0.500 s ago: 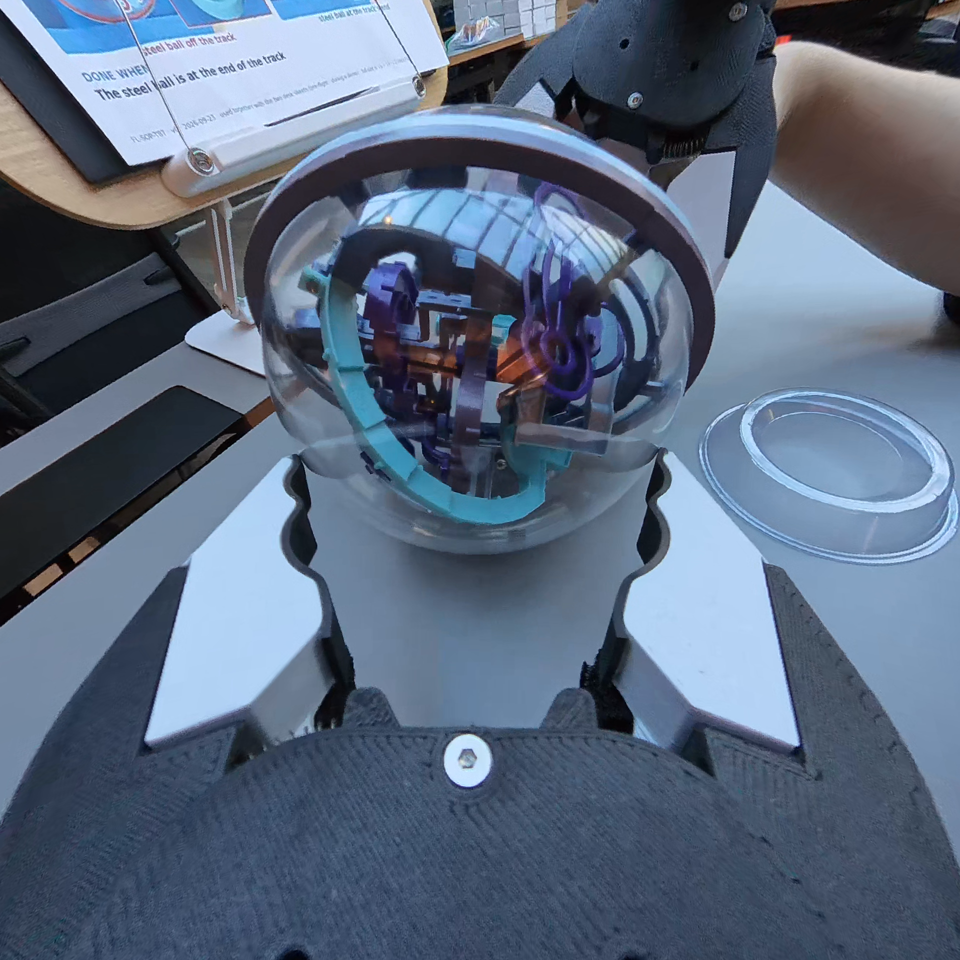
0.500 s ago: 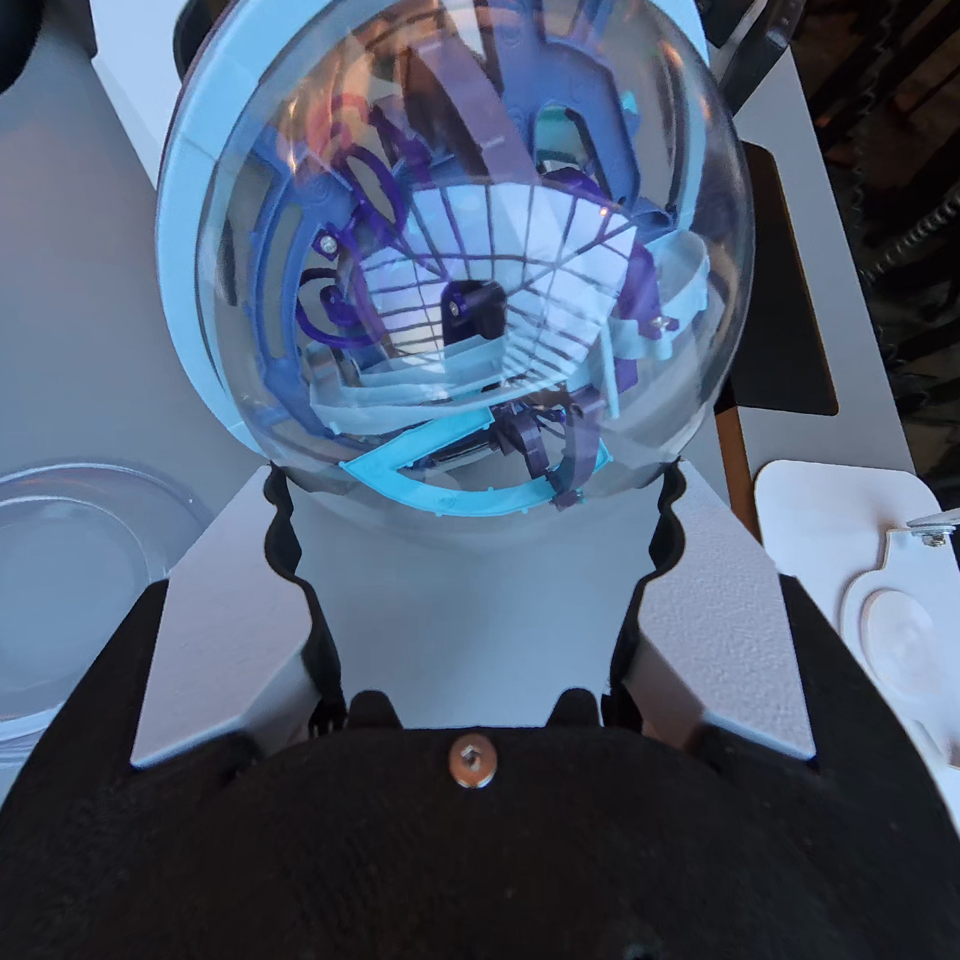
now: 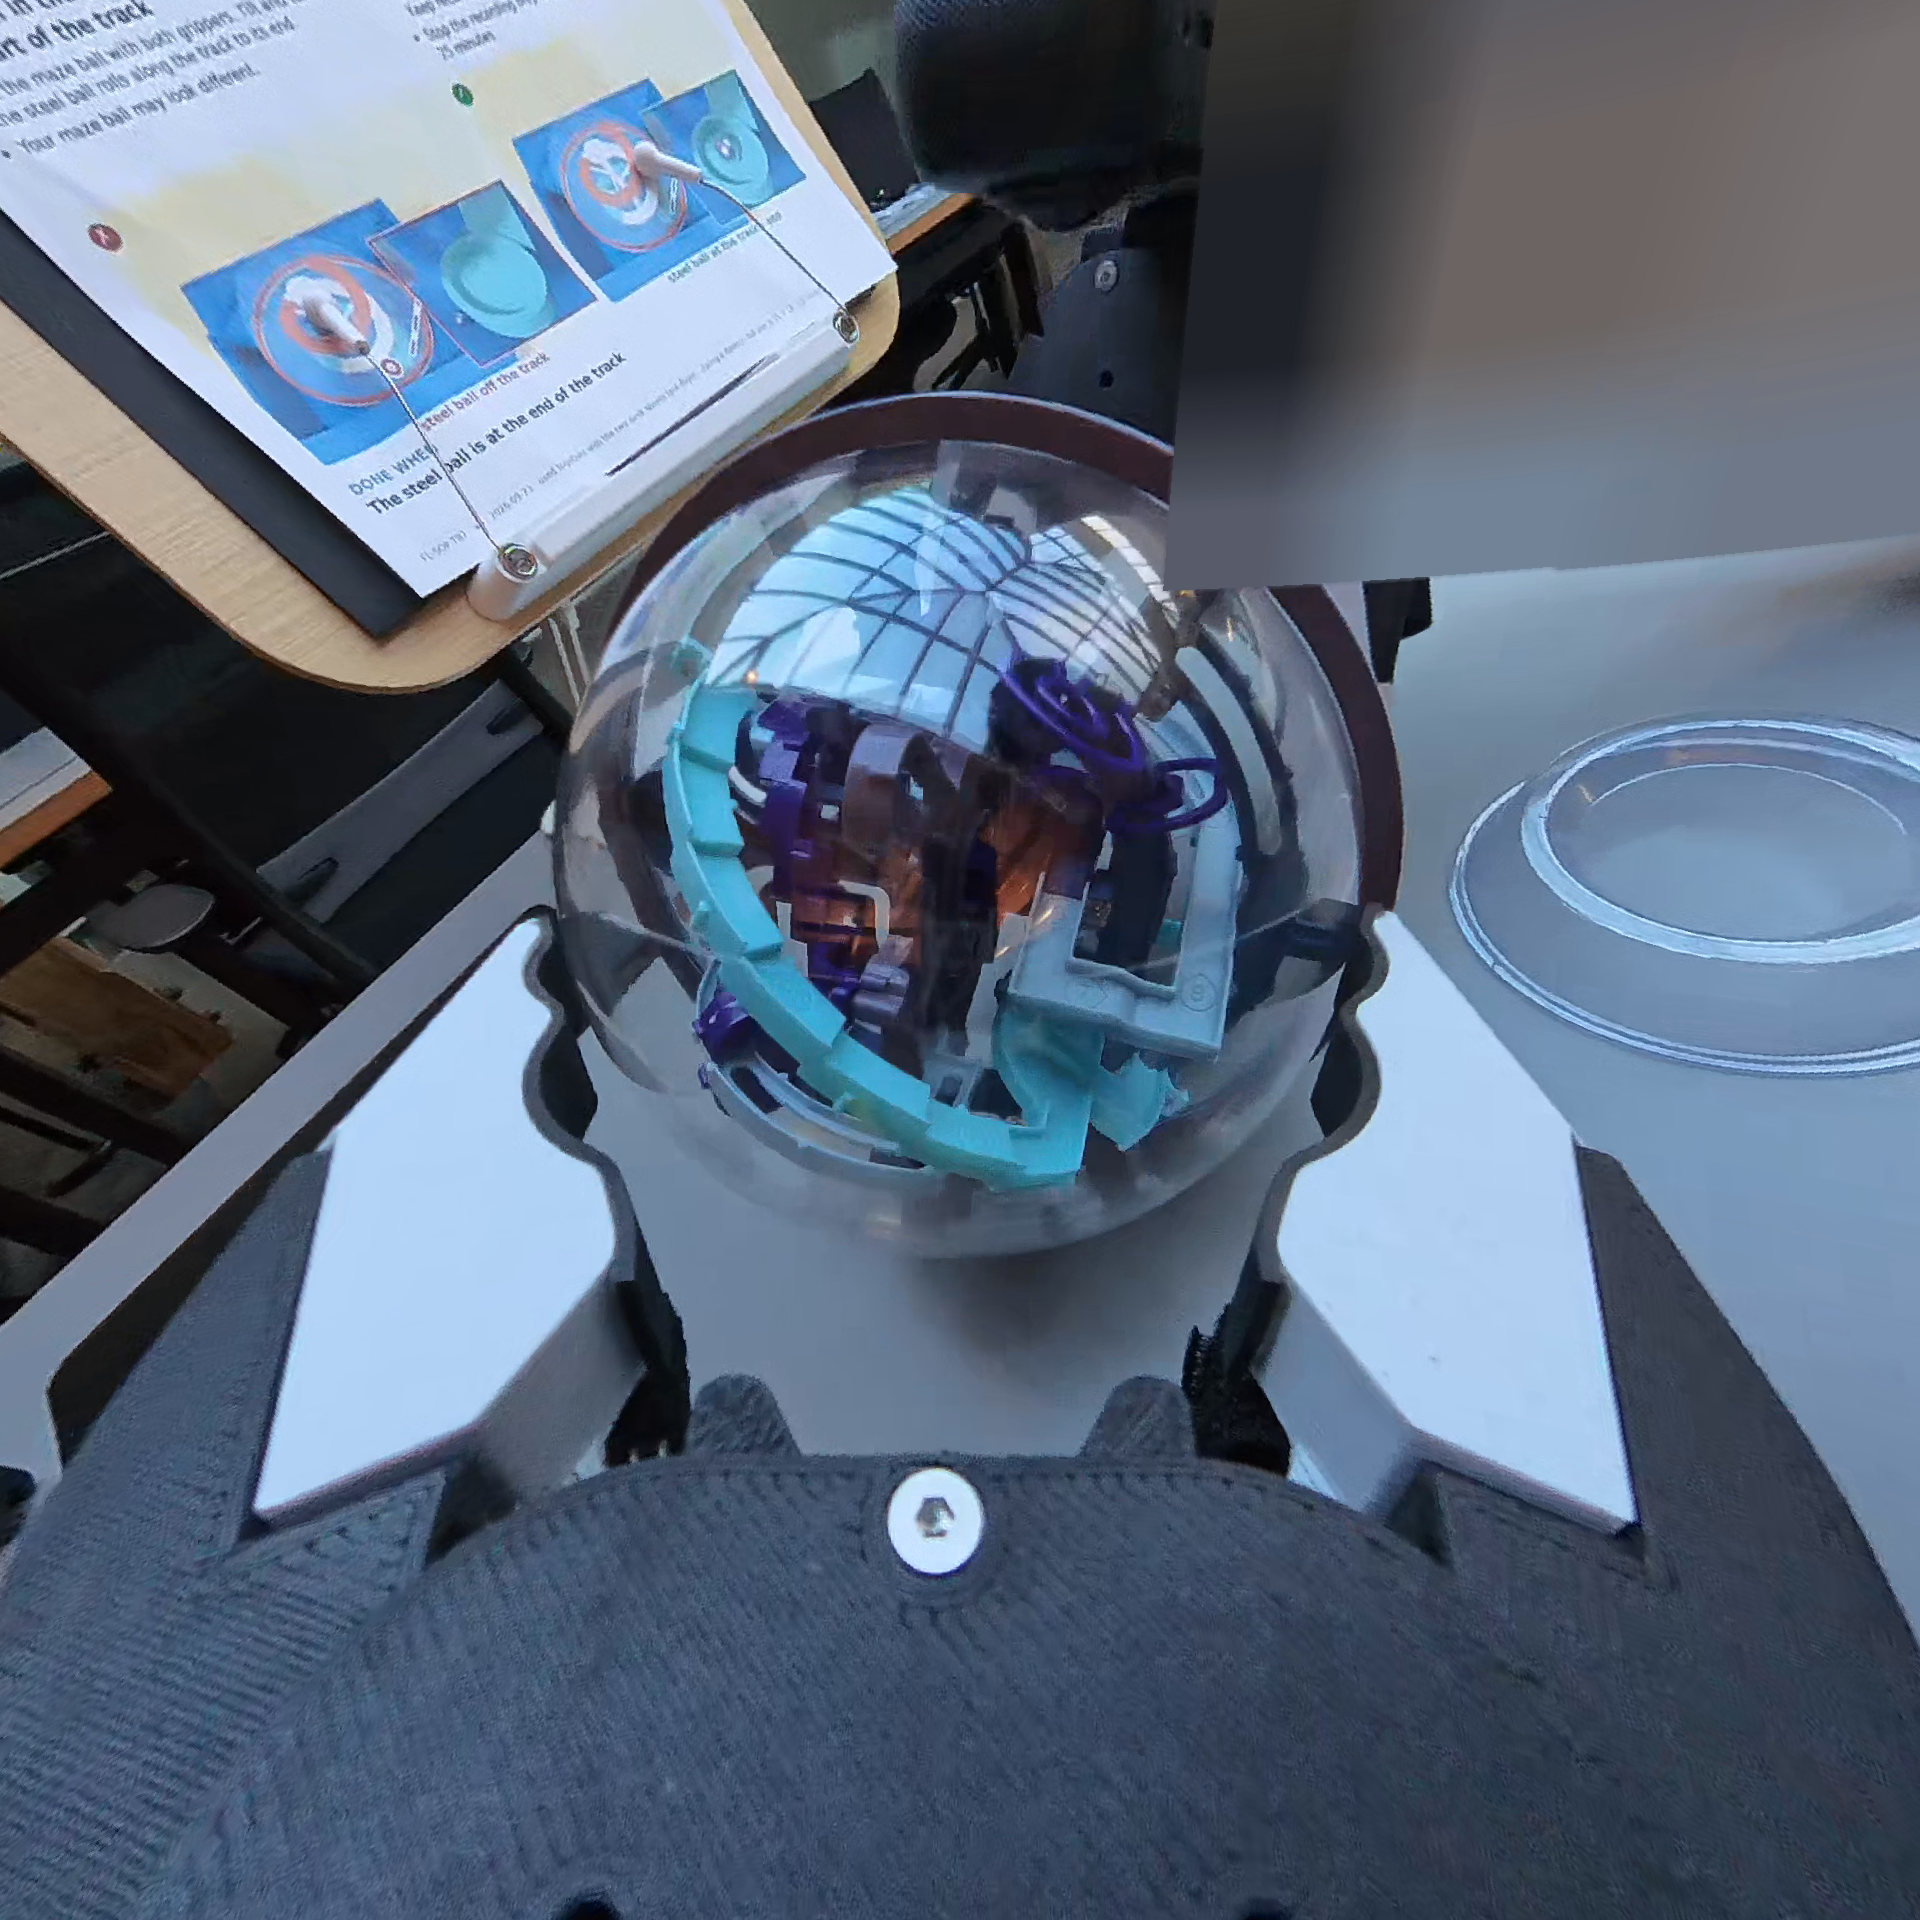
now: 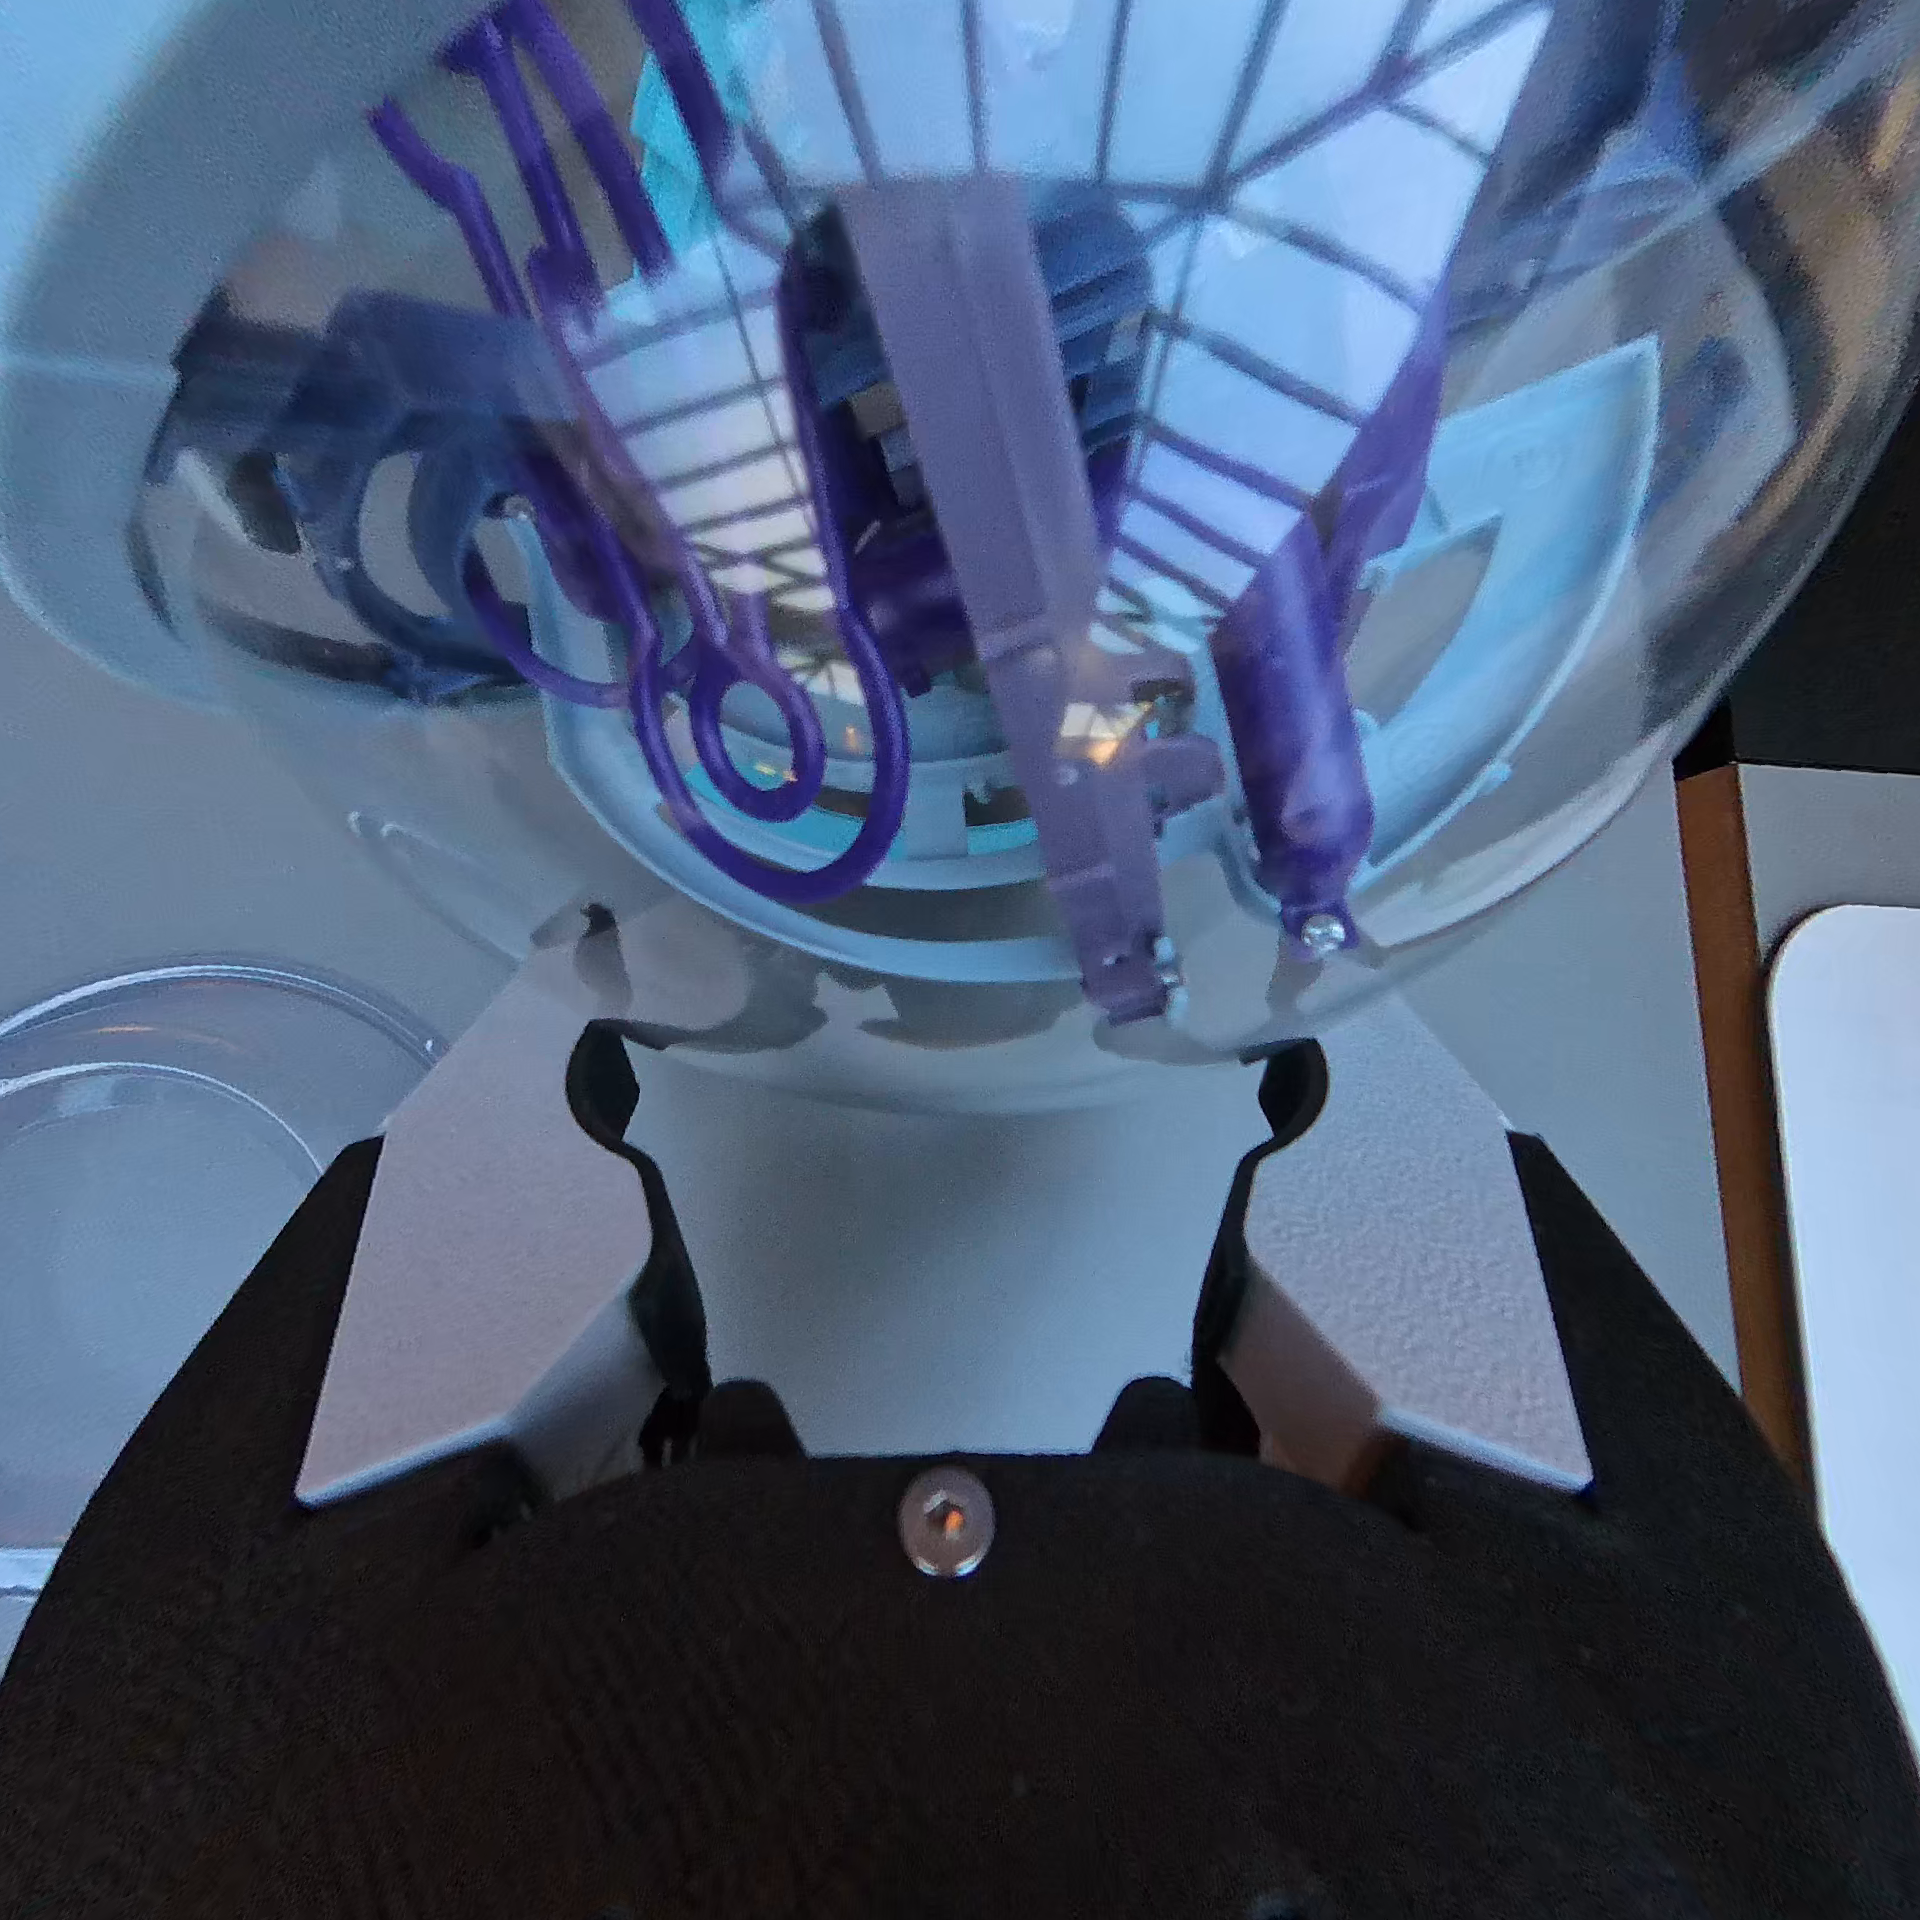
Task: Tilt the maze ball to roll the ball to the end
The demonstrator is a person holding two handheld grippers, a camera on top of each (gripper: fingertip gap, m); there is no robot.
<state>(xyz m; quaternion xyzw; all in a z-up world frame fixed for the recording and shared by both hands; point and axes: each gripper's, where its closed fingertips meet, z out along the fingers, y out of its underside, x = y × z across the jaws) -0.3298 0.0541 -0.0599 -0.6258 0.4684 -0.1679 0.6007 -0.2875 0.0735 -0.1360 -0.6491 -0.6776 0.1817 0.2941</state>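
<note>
The maze ball (image 3: 966, 831) is a clear sphere with teal, purple and grey tracks inside and a dark band around its middle. It hangs tilted a little above the grey table (image 3: 1714, 1247), with its shadow below it. My left gripper (image 3: 961, 935) grips its near lower sides with both fingertips. My right gripper (image 4: 940, 997) grips the opposite side, where the maze ball (image 4: 935, 468) fills the top of the right wrist view. The right gripper's black body (image 3: 1091, 301) shows behind the ball. I cannot make out the steel ball.
A clear plastic ring-shaped dish (image 3: 1704, 894) lies on the table right of the ball and shows at the left in the right wrist view (image 4: 156, 1143). A wooden stand with a printed sheet (image 3: 416, 260) stands behind on the left. Its white base (image 4: 1849, 1195) is at the right.
The ball has been lifted off the table and rotated; the inner tracks show at a new angle. In the right wrist view it is now closer and higher.
</note>
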